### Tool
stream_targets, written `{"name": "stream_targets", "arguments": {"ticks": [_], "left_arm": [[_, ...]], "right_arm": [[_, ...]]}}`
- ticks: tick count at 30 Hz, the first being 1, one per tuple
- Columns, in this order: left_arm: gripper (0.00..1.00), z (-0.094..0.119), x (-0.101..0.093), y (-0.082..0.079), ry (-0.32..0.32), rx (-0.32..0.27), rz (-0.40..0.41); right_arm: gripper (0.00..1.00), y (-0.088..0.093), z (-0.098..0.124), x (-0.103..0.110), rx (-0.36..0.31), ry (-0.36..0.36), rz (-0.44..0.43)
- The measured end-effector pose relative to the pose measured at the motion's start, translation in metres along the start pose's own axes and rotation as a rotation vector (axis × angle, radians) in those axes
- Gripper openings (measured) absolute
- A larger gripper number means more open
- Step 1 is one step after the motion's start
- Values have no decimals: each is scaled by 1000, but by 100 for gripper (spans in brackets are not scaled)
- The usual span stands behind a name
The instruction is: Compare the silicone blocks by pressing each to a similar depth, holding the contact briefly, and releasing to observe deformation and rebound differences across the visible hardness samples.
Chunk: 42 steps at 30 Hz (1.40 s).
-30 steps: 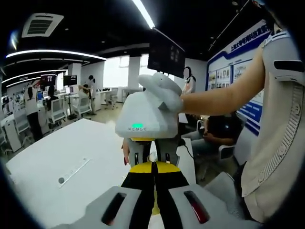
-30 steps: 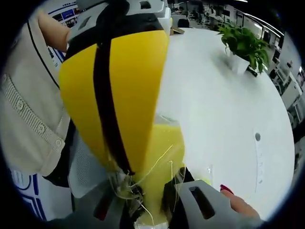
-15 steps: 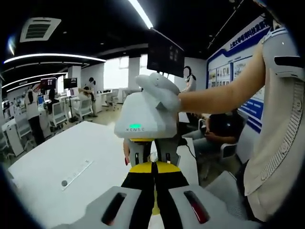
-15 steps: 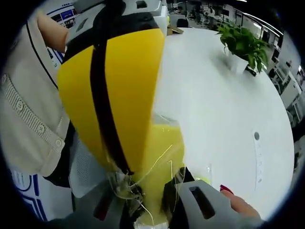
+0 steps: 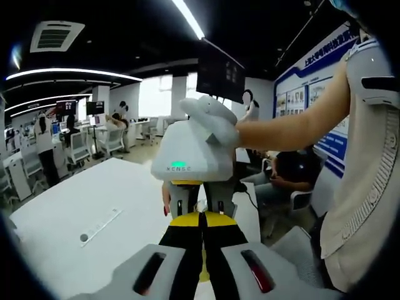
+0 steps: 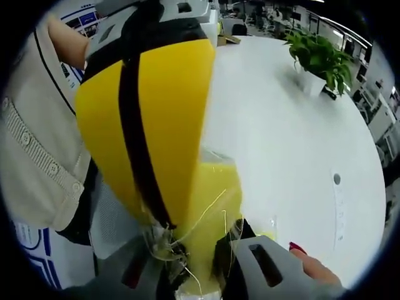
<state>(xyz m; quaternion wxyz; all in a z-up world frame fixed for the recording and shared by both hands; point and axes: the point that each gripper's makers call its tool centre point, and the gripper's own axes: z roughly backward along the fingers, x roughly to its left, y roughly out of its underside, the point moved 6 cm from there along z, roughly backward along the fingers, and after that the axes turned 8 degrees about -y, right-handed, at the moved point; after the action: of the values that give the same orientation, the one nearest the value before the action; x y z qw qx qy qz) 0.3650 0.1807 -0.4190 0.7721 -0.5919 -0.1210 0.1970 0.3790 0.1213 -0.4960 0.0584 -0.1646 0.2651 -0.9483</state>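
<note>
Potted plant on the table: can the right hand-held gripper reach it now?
Probably not at once: the right hand-held gripper grips a yellow block, the left hand-held gripper crowds it, and the potted plant stands across the table.

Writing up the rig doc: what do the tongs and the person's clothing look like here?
The left tongs are yellow with a black strip down the middle and grey shoulders bearing dark and red slots. The right tongs have a white housing with a green light and grey lettering above grey fingers. The person wears a white glove and a beige short-sleeved shirt with buttons.
</note>
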Motion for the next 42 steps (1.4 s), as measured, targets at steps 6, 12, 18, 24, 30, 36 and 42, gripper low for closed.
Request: {"name": "stream_targets", "arguments": {"ticks": [6, 12, 18, 24, 30, 36, 42], "left_arm": [[0, -1, 3, 2, -11, -13, 5], [0, -3, 6, 3, -19, -24, 18], [0, -4, 10, 4, -29, -26, 27], [0, -1, 12, 3, -46, -27, 49], [0, 1, 13, 4, -47, -26, 55], [0, 1, 14, 5, -52, -24, 58], [0, 2, 14, 5, -52, -27, 62]], "right_arm": [[8, 0, -1, -4, -5, -4, -5], [8, 1, -1, -8, -11, -7, -8], [9, 0, -1, -12, -27, -9, -27], [10, -3, -1, -14, -45, -8, -32], [11, -5, -2, -14, -45, -10, -32], [12, -6, -3, -15, -47, -19, -33], [14, -6, -3, -15, -59, -17, -26]]}}
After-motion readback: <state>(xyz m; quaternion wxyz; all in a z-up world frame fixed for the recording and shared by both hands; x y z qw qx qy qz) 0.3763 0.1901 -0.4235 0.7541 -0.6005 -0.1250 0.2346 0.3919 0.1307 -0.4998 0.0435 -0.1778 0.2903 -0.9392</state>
